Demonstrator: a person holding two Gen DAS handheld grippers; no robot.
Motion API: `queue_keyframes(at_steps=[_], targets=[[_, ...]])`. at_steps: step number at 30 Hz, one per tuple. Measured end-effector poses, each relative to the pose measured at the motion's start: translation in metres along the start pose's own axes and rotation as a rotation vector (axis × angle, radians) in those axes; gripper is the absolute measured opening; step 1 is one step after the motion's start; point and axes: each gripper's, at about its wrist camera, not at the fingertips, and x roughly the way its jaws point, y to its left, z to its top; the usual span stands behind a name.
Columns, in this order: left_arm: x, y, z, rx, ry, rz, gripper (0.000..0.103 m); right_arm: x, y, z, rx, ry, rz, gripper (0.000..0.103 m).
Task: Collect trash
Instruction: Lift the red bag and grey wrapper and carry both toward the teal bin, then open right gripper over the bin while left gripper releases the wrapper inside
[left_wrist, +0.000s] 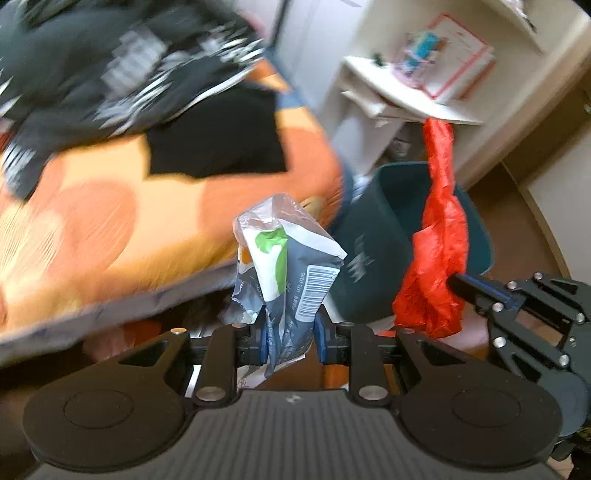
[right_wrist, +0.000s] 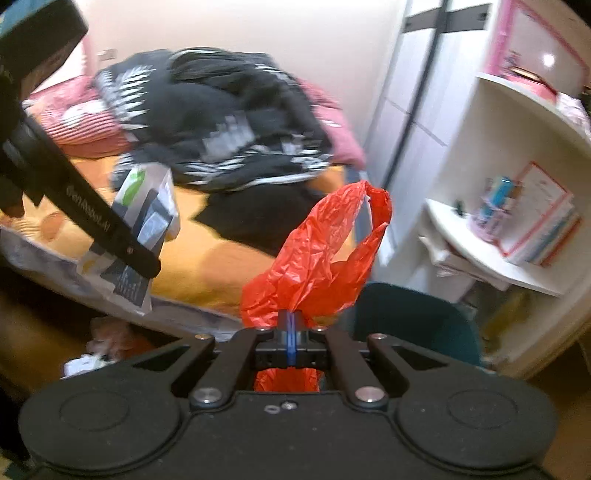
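my left gripper (left_wrist: 289, 341) is clamped on a crumpled snack wrapper (left_wrist: 284, 266), dark grey with a white panel, a green patch and a printed barcode, its clear torn top standing up above the fingers and its lower end hanging down between them. my right gripper (right_wrist: 291, 332) is pinched tight on a red plastic bag (right_wrist: 317, 258), thin and heavily creased, with one handle loop standing up and over to the right; a fold of it also shows below the pads. in the left wrist view the red bag hangs just in front of the teal bin (left_wrist: 388, 251), whose open mouth lies behind and beside it, and the wrapper sits just left of the bin's near wall. the bin's base is cut off by my gripper bodies in both views, and its contents cannot be made out. the bed (left_wrist: 110, 221) with its orange cover is motion-blurred, as is the heap of dark clothes (right_wrist: 221, 122) on it. the white shelf (right_wrist: 498, 251) stands close above and beyond the bin on the right, holding papers and a pink-edged book that are too blurred to read. some litter lies in shadow under the bed edge, unclear. the bin sits between the bed edge and the shelf, near both.
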Motion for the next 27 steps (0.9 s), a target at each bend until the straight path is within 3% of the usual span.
queue_keyframes(at_steps=[8, 16, 22, 27], targets=[[0.061, -0.094, 0.07, 0.11, 0.021, -0.078, 0.023, 0.031, -0.08, -0.022, 0.086, 0.048, -0.1, 0.0], [0.136, -0.162, 0.098, 0.188, 0.079, -0.117, 0.023, 0.074, -0.134, -0.053, 0.172, 0.117, -0.143, 0.0], [0.193, -0.179, 0.103, 0.208, 0.151, -0.087, 0.023, 0.1, -0.149, -0.069, 0.25, 0.15, -0.099, 0.001], [0.227, -0.179, 0.097, 0.221, 0.186, -0.056, 0.023, 0.113, -0.151, -0.083, 0.291, 0.181, -0.084, 0.01]])
